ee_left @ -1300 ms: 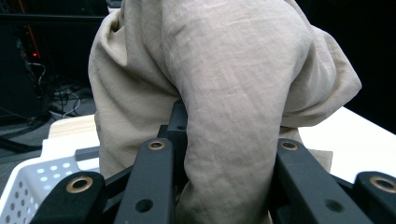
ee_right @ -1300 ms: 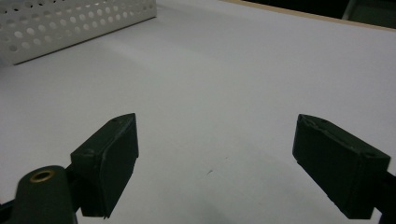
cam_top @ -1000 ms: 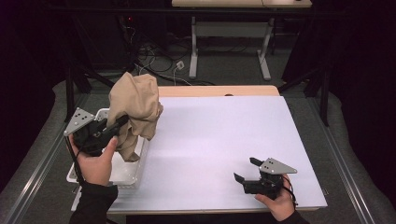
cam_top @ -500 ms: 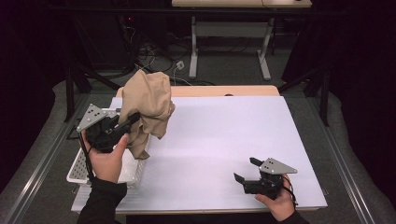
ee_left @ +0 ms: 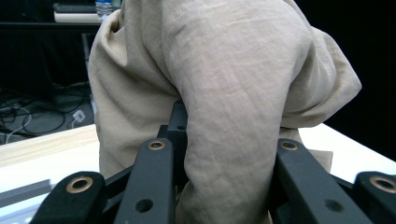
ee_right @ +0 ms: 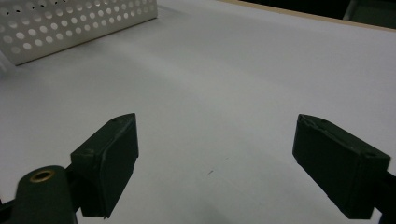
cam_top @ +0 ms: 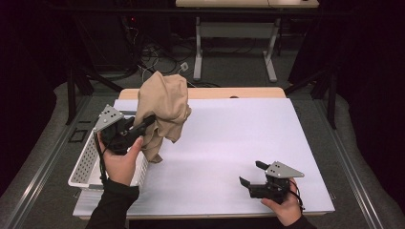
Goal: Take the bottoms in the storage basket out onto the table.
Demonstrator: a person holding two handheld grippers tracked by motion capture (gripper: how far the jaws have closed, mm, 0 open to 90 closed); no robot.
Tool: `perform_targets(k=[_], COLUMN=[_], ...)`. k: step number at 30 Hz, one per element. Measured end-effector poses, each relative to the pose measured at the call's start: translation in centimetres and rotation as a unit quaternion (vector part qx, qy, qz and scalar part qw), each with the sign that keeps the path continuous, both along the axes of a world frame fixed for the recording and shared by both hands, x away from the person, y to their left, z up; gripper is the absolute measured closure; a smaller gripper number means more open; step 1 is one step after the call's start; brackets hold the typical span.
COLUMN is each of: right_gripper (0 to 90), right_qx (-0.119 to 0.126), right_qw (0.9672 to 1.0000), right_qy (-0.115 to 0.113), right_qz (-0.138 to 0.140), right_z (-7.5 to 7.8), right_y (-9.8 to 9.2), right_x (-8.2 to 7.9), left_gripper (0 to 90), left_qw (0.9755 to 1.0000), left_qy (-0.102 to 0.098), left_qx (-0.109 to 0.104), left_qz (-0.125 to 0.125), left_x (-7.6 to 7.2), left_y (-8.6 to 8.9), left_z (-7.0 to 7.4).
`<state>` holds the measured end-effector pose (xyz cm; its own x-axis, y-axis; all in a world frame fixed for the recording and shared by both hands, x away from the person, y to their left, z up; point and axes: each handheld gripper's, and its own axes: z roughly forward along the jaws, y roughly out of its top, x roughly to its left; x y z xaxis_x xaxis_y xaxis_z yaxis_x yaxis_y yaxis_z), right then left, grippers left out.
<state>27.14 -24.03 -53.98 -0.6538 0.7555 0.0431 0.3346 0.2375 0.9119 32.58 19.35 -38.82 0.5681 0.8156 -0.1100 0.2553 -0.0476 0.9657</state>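
A beige cloth (cam_top: 162,105) hangs bunched in the air over the left part of the white table (cam_top: 239,133), its lower end near the basket's right wall. My left gripper (cam_top: 145,121) is shut on it; in the left gripper view the fabric (ee_left: 224,93) is pinched between the black jaws and drapes over them. My right gripper (cam_top: 252,172) rests low near the front right of the table. In the right gripper view that gripper (ee_right: 217,135) has its jaws wide apart, with nothing but bare table between them.
A white perforated basket (cam_top: 88,157) stands at the table's front left corner, under my left hand; its wall (ee_right: 70,23) appears far off in the right gripper view. Behind the table are desk legs and cables on the floor.
My left gripper has carried the cloth to the right, from above the basket towards the table's middle. The right gripper has stayed where it was.
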Motion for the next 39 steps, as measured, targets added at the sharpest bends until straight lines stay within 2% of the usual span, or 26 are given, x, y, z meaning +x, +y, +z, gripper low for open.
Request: perform_targets(k=[21, 34, 39], right_gripper=[14.0, 14.1, 14.1], right_qx=[-0.001, -0.001, -0.001], right_qw=[1.0000, 1.0000, 1.0000], right_qy=[-0.003, -0.003, -0.003], right_qz=[0.000, 0.000, 0.001], right_z=[0.1, 0.1, 0.1], right_y=[-0.1, 0.0, 0.0], right_x=[0.0, -0.1, -0.1], left_gripper=[71.4, 71.4, 71.4], left_qw=[0.9994, 0.9984, 0.9976], left_qy=[0.013, 0.032, 0.047], left_qx=[-0.007, -0.005, 0.001], left_qz=[-0.031, -0.046, -0.052], left_x=[0.1, 0.6, 0.8], left_y=[-2.3, -4.1, -4.6], left_z=[-1.6, -3.4, -4.3])
